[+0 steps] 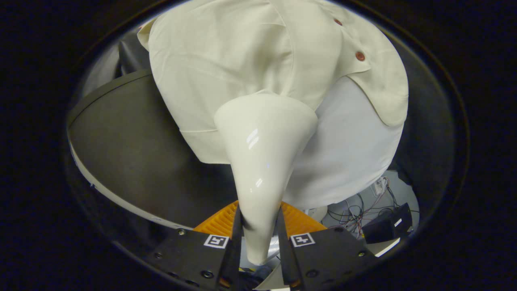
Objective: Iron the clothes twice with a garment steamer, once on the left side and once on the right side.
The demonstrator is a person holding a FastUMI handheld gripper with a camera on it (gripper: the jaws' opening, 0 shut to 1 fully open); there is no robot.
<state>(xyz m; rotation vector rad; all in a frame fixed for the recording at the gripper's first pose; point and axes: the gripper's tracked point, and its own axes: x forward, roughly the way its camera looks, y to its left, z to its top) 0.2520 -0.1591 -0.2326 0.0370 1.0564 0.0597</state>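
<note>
A cream-white garment steamer (264,153) with a narrow handle and a wide flared head stands between my fingers; my gripper (259,226) is shut on its handle. The steamer's head rests against a cream button-up shirt (226,60) that hangs just ahead of it. The head sits near the shirt's lower hem, left of the button placket with its brown buttons (360,56). A white undershirt or lining (351,149) shows below the shirt's right flap.
Behind the shirt, on the left, hangs a dark grey curved panel (133,137). Low on the right are tangled cables (359,210) and a black box (387,226) on a white surface.
</note>
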